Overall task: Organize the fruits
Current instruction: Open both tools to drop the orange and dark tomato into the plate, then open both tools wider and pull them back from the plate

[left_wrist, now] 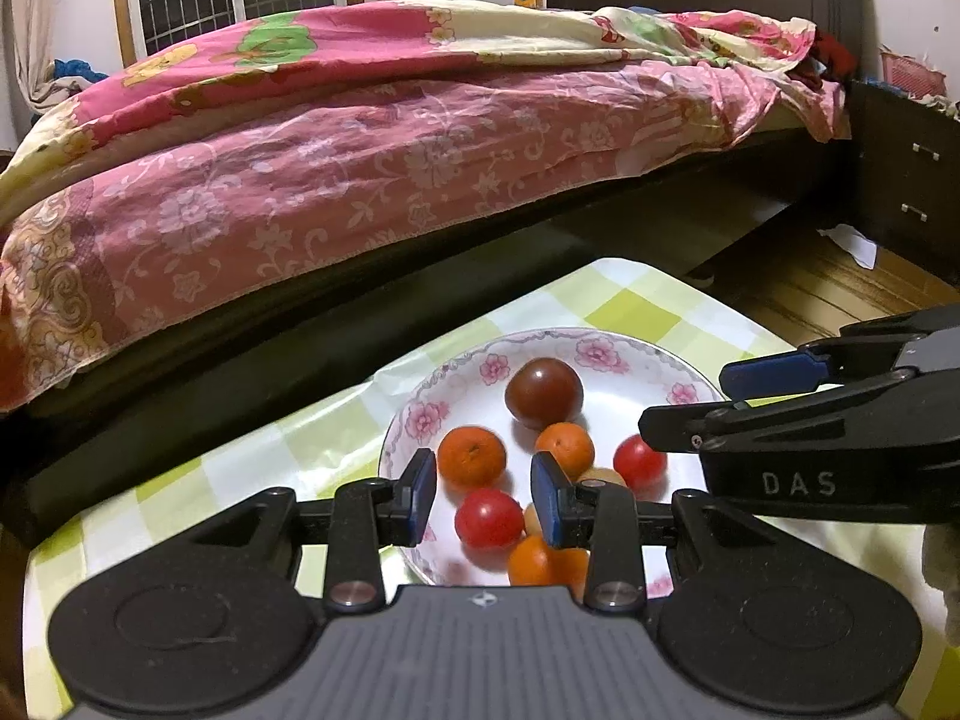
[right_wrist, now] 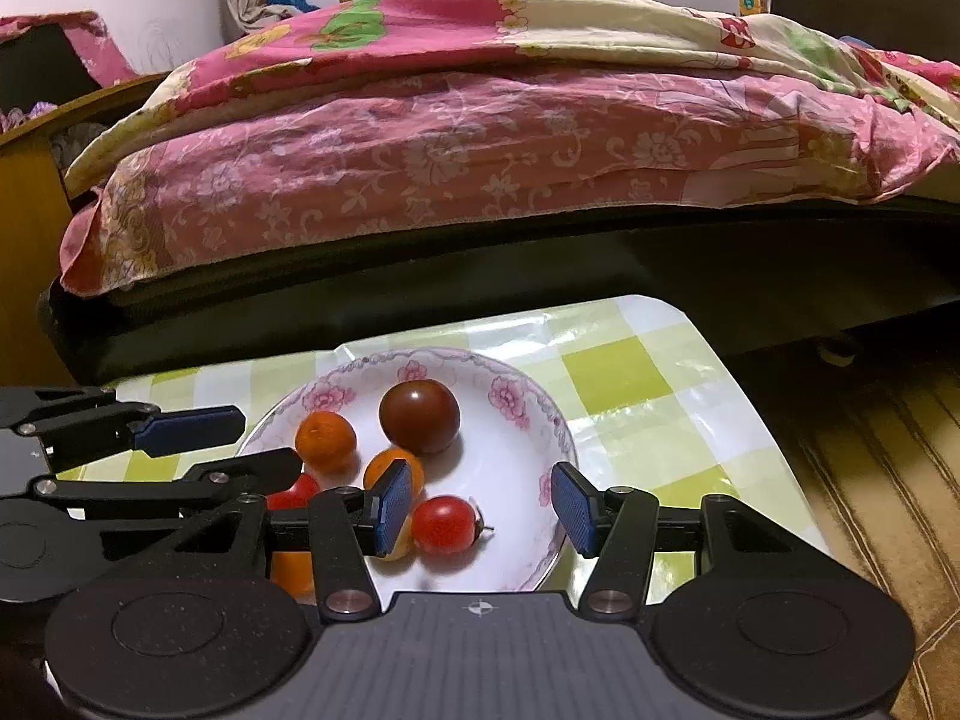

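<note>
A white floral plate (left_wrist: 420, 402) (right_wrist: 528, 414) sits on a green-checked table and holds several fruits. A dark red tomato (left_wrist: 543, 392) (right_wrist: 420, 415) lies at the back. Small oranges (left_wrist: 471, 456) (right_wrist: 325, 440) and red cherry tomatoes (left_wrist: 489, 518) (right_wrist: 445, 524) lie in front. My left gripper (left_wrist: 485, 504) is open above the plate, a red tomato between its pads, not touching. My right gripper (right_wrist: 480, 507) is open over the plate's right half, a red tomato near its left pad. Each gripper shows in the other's view, the right (left_wrist: 780, 414) and the left (right_wrist: 180, 444).
The table's green-checked cloth (right_wrist: 630, 372) ends close behind the plate. A bed with a pink floral cover (left_wrist: 360, 150) stands just beyond the table. A dark nightstand (left_wrist: 906, 192) stands at the right, over wooden floor (right_wrist: 870, 450).
</note>
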The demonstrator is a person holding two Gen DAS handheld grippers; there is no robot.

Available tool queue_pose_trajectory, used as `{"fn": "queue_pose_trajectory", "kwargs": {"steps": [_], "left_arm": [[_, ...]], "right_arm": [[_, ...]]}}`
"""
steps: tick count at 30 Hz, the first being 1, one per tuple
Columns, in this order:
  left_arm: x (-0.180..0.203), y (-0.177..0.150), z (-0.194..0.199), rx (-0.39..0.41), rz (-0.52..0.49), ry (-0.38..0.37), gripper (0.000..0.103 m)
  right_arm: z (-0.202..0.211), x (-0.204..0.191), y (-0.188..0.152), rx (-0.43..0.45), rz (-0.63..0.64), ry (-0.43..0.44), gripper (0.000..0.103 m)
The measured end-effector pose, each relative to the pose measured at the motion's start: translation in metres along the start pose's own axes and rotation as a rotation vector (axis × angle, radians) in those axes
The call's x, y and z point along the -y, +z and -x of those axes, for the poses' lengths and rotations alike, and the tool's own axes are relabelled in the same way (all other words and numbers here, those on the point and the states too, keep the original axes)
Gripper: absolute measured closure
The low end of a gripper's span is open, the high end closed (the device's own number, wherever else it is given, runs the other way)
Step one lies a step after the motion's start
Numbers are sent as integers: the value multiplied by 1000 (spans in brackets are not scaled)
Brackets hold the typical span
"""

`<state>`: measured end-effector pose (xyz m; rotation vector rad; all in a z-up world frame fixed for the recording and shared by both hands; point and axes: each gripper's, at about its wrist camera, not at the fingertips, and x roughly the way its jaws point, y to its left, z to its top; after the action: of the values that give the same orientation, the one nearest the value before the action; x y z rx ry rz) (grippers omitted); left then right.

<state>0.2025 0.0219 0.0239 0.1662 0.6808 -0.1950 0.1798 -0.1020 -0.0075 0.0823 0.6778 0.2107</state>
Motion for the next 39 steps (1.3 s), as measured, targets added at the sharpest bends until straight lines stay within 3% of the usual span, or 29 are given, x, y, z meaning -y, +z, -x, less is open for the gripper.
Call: {"fn": "queue_pose_trajectory", "kwargs": {"steps": [25,39], "left_arm": [[13,-5,13,-14,12,9,60],[16,-3,12,-23,11,38,39]], "right_arm": [[14,-5,-8,-26,16,-72,53],[15,-2,-10,-35,5,-102,53]]}}
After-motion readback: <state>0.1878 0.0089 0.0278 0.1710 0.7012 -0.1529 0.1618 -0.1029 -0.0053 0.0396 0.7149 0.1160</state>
